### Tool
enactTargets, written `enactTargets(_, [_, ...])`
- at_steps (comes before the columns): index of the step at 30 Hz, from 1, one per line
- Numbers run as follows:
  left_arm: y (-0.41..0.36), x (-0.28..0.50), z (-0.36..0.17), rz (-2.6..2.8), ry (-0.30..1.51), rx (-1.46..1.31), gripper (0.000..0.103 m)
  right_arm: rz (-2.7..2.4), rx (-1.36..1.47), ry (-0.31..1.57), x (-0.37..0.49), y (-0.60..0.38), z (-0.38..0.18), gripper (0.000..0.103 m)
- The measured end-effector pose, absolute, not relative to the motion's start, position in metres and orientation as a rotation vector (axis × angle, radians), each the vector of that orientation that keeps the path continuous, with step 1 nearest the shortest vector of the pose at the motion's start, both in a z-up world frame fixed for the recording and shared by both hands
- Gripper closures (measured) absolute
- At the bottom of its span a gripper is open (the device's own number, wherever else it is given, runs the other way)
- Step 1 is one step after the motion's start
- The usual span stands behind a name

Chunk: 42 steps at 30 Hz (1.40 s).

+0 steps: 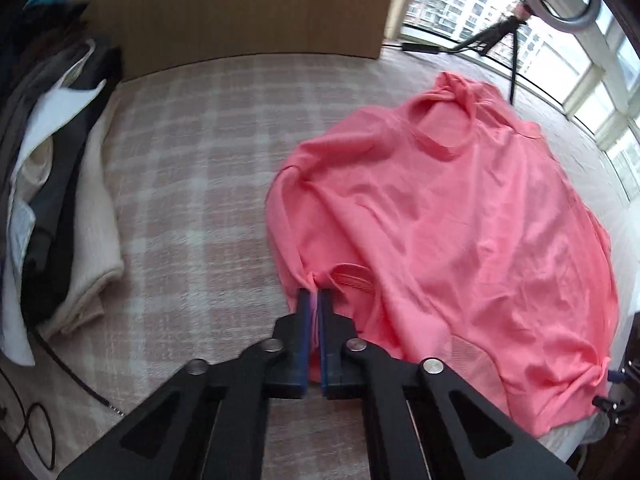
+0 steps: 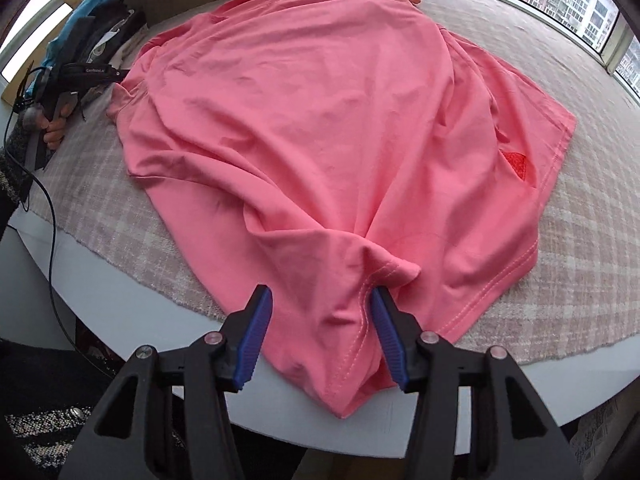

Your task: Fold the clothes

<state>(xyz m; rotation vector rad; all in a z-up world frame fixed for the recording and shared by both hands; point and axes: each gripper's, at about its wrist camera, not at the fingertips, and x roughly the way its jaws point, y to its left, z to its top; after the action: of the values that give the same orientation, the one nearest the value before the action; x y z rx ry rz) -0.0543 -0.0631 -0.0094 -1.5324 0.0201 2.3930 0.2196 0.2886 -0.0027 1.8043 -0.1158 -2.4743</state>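
Two views cover this moment, and we take them in turn.

Left wrist view: the left gripper [image 1: 315, 294] is clamped on a small pinch of the pink T-shirt [image 1: 440, 216], at the hem edge nearest the camera. The jaws stand almost together with a thin sliver of fabric between the pads. The shirt lies spread but wrinkled on the checked cloth [image 1: 192, 168] that covers the table, neckline toward the window. A pile of other clothes [image 1: 52, 184] sits well apart at the left. We judge the bite shallow: if the hand lifts or pulls sideways sharply, the edge may slip out and the fold line collapse.

Right wrist view: the right gripper [image 2: 320, 300] stands partly spread, straddling a bunched corner of the hem that hangs over the white table edge [image 2: 120, 300]. One blue pad [image 2: 384, 332] touches the fabric; the other stands clear, so nothing is gripped on this side. We see three risks here:
- Closing now may catch one layer only, or a thick lump, because the corner is doubled over on itself.
- A one-sided pull from the left hand may drag the shirt askew before this side is secured.
- The overhanging corner may slide off the table.

A loose cable [image 2: 52, 216] near the table edge may snag a sweeping hand.
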Motion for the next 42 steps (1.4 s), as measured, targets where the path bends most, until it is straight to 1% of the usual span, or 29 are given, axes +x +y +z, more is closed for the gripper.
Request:
enactTargets(1, [-0.060,-0.053,-0.007,2.389,0.030,-1.509,0.101,-2.487,1.805,-0.121,0.220,0.289,-0.002,0.069])
enactTargets(2, [-0.058,-0.053,-0.003,2.389,0.035,-1.486,0.101,-2.498,1.800,-0.129,0.220,0.289,-0.001,0.090])
enactTargets(3, [-0.057,-0.053,0.000,2.392,0.028,-1.464,0.101,-2.508,1.795,-0.137,0.220,0.290,0.000,0.098])
enactTargets(6, [-0.061,-0.060,0.016,2.401,-0.064,-1.414,0.101,-2.556,1.758,-0.138,0.221,0.294,0.010,0.100])
enactTargets(8, [-0.066,-0.068,0.031,2.398,-0.140,-1.377,0.101,-2.623,1.717,-0.162,0.220,0.303,0.027,0.100])
enactTargets(10, [-0.069,-0.075,0.054,2.402,-0.173,-1.320,0.101,-2.704,1.639,-0.221,0.217,0.318,0.053,0.100])
enactTargets(12, [-0.071,-0.082,0.080,2.425,-0.194,-1.247,0.101,-2.801,1.540,-0.279,0.214,0.334,0.087,0.100])
enactTargets(15, [-0.076,-0.097,0.118,2.426,-0.272,-1.155,0.101,-2.925,1.375,-0.343,0.212,0.355,0.142,0.100])
enactTargets(18, [-0.075,-0.115,0.161,2.431,-0.344,-1.055,0.101,-3.004,1.242,-0.295,0.200,0.358,0.195,0.100])
enactTargets(23, [-0.087,-0.125,0.229,2.352,-0.624,-0.870,0.101,-3.004,1.031,-0.267,0.184,0.331,0.266,0.100])
enactTargets(26, [-0.107,-0.107,0.266,2.368,-0.673,-0.744,0.101,-2.944,0.946,-0.249,0.186,0.301,0.292,0.100])
enactTargets(30, [-0.153,-0.080,0.321,2.431,-0.696,-0.574,0.101,-2.827,0.856,-0.191,0.196,0.256,0.315,0.100])
enactTargets(36, [-0.215,-0.051,0.417,2.642,-0.650,-0.361,0.101,-2.719,0.661,-0.253,0.215,0.226,0.344,0.100])
enactTargets(39, [-0.210,-0.054,0.451,2.705,-0.577,-0.347,0.101,-2.695,0.626,-0.346,0.220,0.242,0.344,0.100])
enactTargets(42, [-0.165,-0.075,0.456,2.747,-0.436,-0.452,0.101,-2.691,0.654,-0.457,0.219,0.271,0.325,0.100])
